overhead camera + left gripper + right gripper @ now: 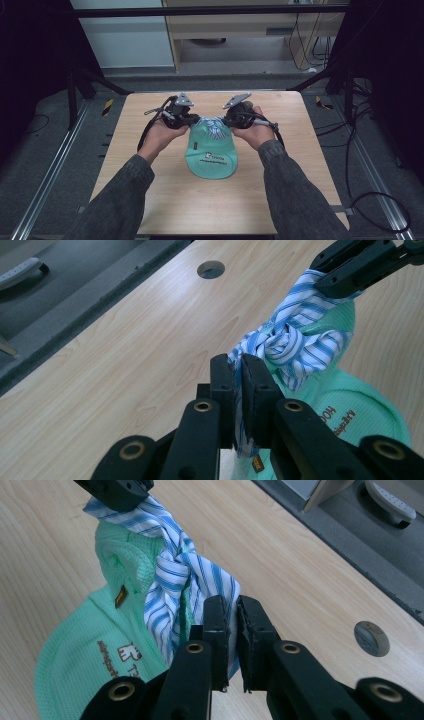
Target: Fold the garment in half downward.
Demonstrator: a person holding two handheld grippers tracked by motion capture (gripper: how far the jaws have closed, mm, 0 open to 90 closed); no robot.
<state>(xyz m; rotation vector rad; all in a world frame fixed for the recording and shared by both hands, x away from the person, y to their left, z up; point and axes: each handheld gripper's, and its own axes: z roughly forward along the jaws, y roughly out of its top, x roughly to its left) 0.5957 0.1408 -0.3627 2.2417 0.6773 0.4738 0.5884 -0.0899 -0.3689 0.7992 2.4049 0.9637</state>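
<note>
A mint-green visor cap (211, 159) with printed lettering lies mid-table, brim toward the person. Its blue-and-white striped ties (212, 127) are knotted together at the far side. My left gripper (192, 120) is shut on the left tie end; in the left gripper view the jaws (239, 369) pinch the striped cloth (290, 345) beside the green cap (350, 412). My right gripper (228, 120) is shut on the right tie end; in the right gripper view its jaws (233, 609) clamp the striped cloth (170, 580), with the cap (85, 652) below.
The wooden table (150, 190) has a round hole (210, 269) near its far edge and a grey plug (371, 638). Dark floor, metal rails and cables (370, 200) surround it. A pale cabinet (240, 30) stands behind the table.
</note>
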